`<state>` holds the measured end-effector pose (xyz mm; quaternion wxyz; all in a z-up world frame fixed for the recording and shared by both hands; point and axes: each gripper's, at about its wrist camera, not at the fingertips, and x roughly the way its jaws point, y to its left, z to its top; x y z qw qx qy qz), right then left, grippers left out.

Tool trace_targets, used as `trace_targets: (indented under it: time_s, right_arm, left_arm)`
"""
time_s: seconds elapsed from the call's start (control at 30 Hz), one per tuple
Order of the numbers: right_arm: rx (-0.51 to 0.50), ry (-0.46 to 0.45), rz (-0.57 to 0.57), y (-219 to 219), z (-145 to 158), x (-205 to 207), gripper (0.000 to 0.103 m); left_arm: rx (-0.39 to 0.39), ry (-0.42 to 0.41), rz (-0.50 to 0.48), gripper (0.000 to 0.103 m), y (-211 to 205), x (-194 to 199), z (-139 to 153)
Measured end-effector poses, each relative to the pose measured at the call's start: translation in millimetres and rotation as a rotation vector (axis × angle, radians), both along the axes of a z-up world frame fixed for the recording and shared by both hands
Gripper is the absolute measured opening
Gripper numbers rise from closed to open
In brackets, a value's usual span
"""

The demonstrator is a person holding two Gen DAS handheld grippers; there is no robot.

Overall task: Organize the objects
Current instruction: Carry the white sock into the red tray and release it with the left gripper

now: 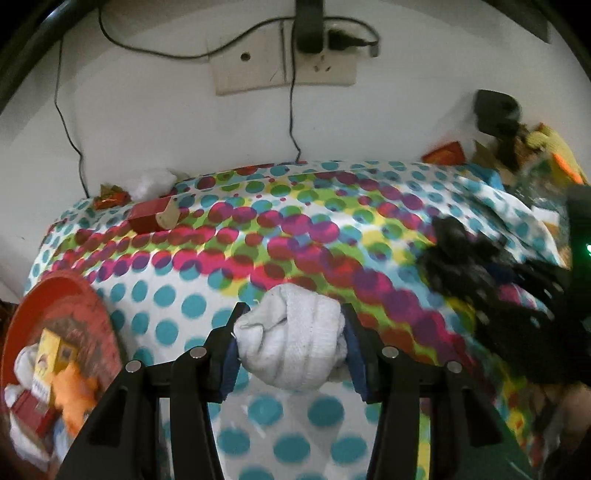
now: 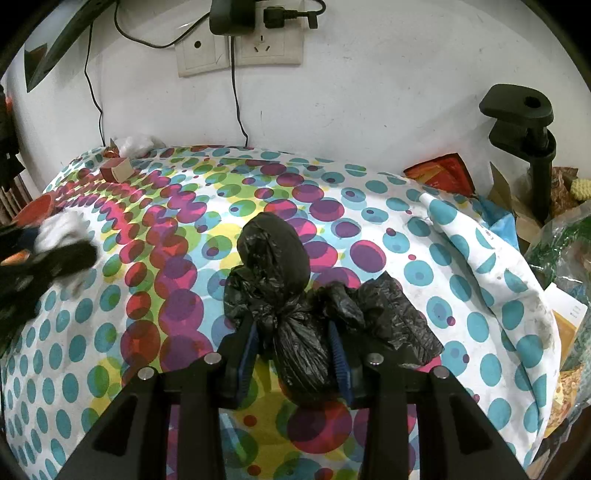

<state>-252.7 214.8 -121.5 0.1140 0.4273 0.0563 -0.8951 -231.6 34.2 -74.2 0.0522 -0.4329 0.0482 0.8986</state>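
A: Task items first. Where's the white one?

B: Rolled white sock [image 1: 295,336], clamped between the blue pads [image 1: 229,369] of the left gripper [image 1: 291,354], held just above the polka-dot cloth [image 1: 258,236] covering the table.

A: Right side?

B: Right gripper [image 2: 295,354] pinches a knotted black plastic bag bundle [image 2: 284,291]. The bundle's round far end sticks out past the fingertips; a crumpled flap spreads to its right and lies on the cloth.

A: Anything else to sort?

B: Red plate [image 1: 74,306] at near left, holding a yellow box, something orange and some white pieces, all blurred. Far left on the cloth, a small red box [image 1: 155,218] with a tan end; behind it a crumpled white wad [image 1: 153,182] and a red wrapper [image 1: 110,199] next to the wall.

A: Far right?

B: Red packet [image 2: 439,173], black clamp stand [image 2: 524,125], a pile of bags beyond the cloth's folded edge.

A: Wall?

B: Socket plate [image 2: 240,48] with a black adapter [image 2: 229,16] plugged in, cables hanging down behind the table.
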Motion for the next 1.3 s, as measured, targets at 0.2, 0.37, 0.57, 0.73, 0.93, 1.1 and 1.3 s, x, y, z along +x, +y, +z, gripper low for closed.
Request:
trace_targets:
  time_s: [0.2, 0.37, 0.57, 0.73, 0.93, 1.1, 1.3]
  right_arm:
    - [0.001, 0.000, 0.000, -0.3, 0.0, -0.3, 0.038]
    - [0.002, 0.000, 0.000, -0.5, 0.2, -0.3, 0.038]
    - [0.005, 0.001, -0.001, -1.0, -0.5, -1.5, 0.038]
    - [0.014, 0.003, -0.001, -1.4, 0.1, -0.2, 0.038]
    - [0.021, 0.005, -0.001, -1.0, 1.0, 0.7, 0.038]
    - [0.019, 0.004, -0.001, -1.4, 1.3, 0.5, 0.038]
    - [0.018, 0.004, -0.002, -1.5, 1.2, 0.5, 0.038]
  left_arm:
    - [0.038, 0.012, 0.022, 0.046, -3.5, 43.5, 16.4]
    - [0.037, 0.028, 0.041, 0.046, -18.5, 77.1, 29.0]
    - [0.030, 0.053, 0.084, 0.046, -50.4, 108.5, 47.3]
    - [0.012, 0.085, 0.139, 0.046, -82.6, 122.1, 63.3]
    - [-0.004, 0.110, 0.227, 0.046, -130.5, 127.8, 77.0]
    - [-0.002, 0.106, 0.318, 0.046, -176.2, 125.6, 79.4]
    - [-0.013, 0.087, 0.402, 0.046, -220.1, 117.5, 74.3]
